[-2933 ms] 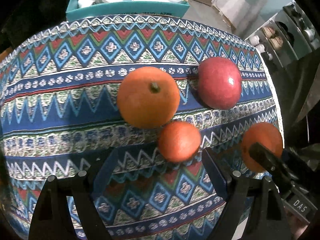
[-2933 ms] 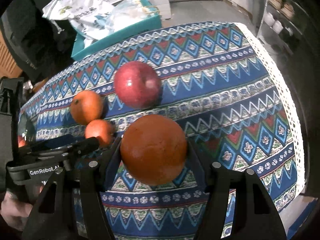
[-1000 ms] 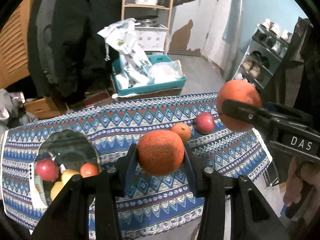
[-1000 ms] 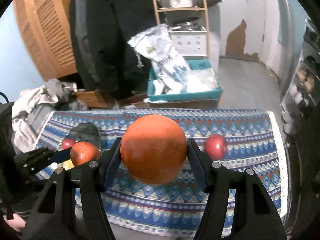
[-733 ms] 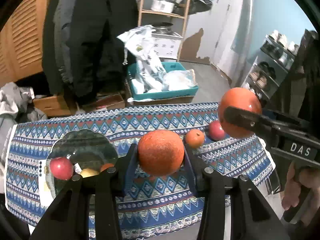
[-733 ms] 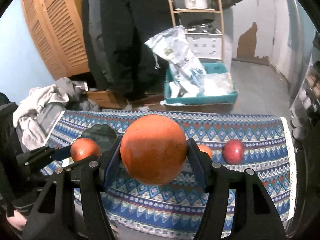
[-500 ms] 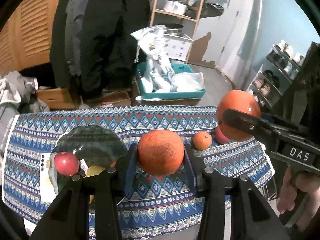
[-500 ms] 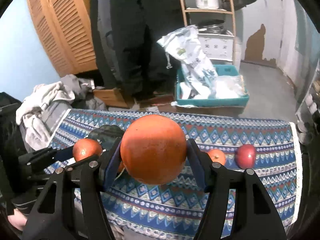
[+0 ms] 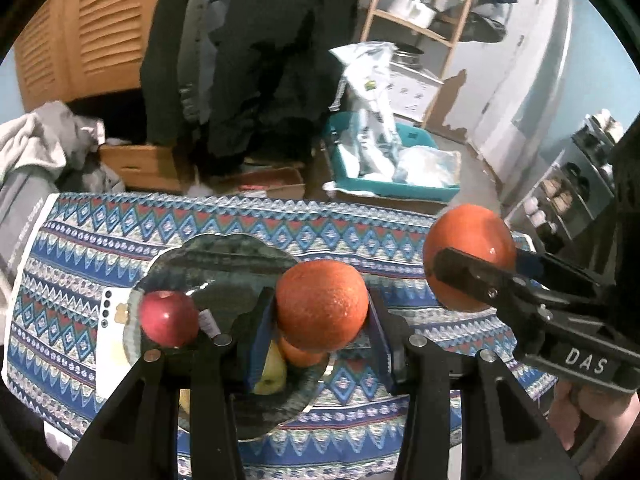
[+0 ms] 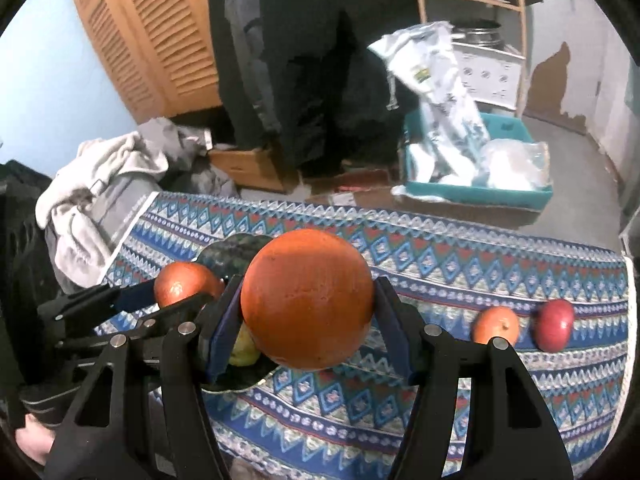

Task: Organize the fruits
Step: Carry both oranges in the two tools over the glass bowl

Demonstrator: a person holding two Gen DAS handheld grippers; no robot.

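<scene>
My left gripper (image 9: 322,320) is shut on an orange (image 9: 322,308) and hangs over a dark green plate (image 9: 224,252). In the plate lie a red apple (image 9: 170,318), a yellow fruit (image 9: 272,374) and another orange (image 9: 298,354). My right gripper (image 10: 308,312) is shut on a bigger orange (image 10: 308,296), just right of the plate (image 10: 236,250). The left wrist view shows this orange (image 9: 468,248) at the right. On the cloth at the right lie a small orange (image 10: 496,324) and a red apple (image 10: 554,330).
A patterned blue tablecloth (image 10: 480,264) covers the table. A white card (image 9: 110,332) sticks out from under the plate's left side. On the floor behind stand a teal crate (image 9: 396,188) with bags, cardboard boxes (image 9: 140,164) and a heap of clothes (image 10: 100,184).
Both grippers have carried their oranges leftward along the table and a little lower. The plate now lies under the left gripper, and the small orange and apple are left behind at the right.
</scene>
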